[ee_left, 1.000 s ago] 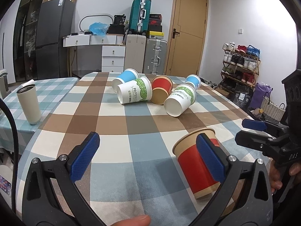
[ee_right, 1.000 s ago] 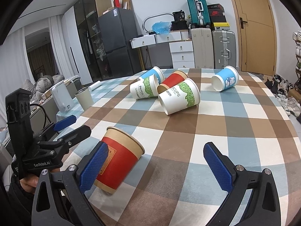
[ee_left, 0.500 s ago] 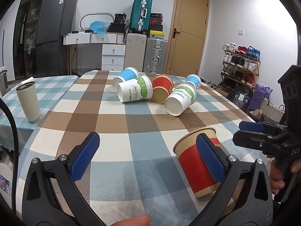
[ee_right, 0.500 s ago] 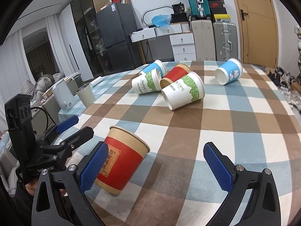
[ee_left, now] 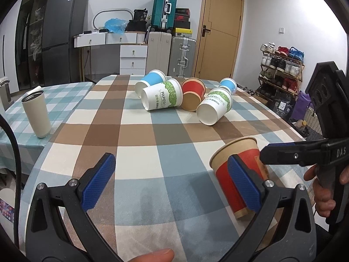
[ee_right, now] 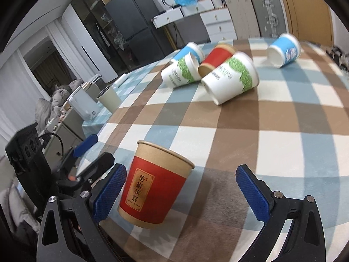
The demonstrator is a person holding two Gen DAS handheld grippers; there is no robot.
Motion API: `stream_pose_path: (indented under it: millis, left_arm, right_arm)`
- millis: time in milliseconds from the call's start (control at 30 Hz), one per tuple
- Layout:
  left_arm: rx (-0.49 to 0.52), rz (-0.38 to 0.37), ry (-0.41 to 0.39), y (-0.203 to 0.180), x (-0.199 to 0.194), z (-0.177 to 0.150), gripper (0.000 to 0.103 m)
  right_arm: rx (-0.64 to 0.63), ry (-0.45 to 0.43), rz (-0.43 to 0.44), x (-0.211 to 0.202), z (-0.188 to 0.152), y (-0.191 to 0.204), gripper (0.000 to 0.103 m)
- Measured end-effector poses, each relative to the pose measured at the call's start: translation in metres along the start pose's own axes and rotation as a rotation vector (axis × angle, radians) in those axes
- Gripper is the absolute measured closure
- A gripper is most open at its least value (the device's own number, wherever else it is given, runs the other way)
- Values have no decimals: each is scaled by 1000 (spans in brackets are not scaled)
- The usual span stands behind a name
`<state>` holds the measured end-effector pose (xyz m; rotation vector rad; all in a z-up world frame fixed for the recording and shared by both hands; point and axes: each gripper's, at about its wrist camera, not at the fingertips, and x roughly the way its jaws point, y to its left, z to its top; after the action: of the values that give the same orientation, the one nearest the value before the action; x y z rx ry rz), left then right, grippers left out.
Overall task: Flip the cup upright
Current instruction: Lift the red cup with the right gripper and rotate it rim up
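While the left gripper (ee_left: 172, 182) gapes wide and empty over the checked table (ee_left: 139, 135), the red paper cup (ee_left: 238, 174) sits tilted at its four o'clock, half behind its right finger. From the right wrist, the right gripper (ee_right: 182, 191) is spread wide too, the cup at eight o'clock just beside its left pad (ee_right: 110, 193), gripping nothing. It looks light and crushable, so pinch gently mid-wall.

- A checked tablecloth (ee_left: 139, 144) of brown, blue and cream covers the table.
- A red cup (ee_right: 152, 187) stands tilted beside the right gripper's left jaw.
- Five paper cups (ee_left: 185, 96) lie on their sides well ahead of both jaws.
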<state>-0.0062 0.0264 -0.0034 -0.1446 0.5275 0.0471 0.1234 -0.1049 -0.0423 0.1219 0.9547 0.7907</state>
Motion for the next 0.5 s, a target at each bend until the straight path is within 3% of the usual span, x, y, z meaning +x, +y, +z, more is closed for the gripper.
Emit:
stream_pose_path:
  millis: [167, 333, 500]
  left_arm:
    - [-6, -11, 25, 1, 4, -4, 1]
    - [-11, -24, 34, 3, 5, -5, 1]
    - [-10, -21, 33, 3, 5, -5, 1]
  right_arm:
    - [55, 62, 70, 14, 6, -4, 0]
    - [75, 117, 82, 28, 12, -3, 1]
    - [106, 188, 108, 42, 15, -4, 13]
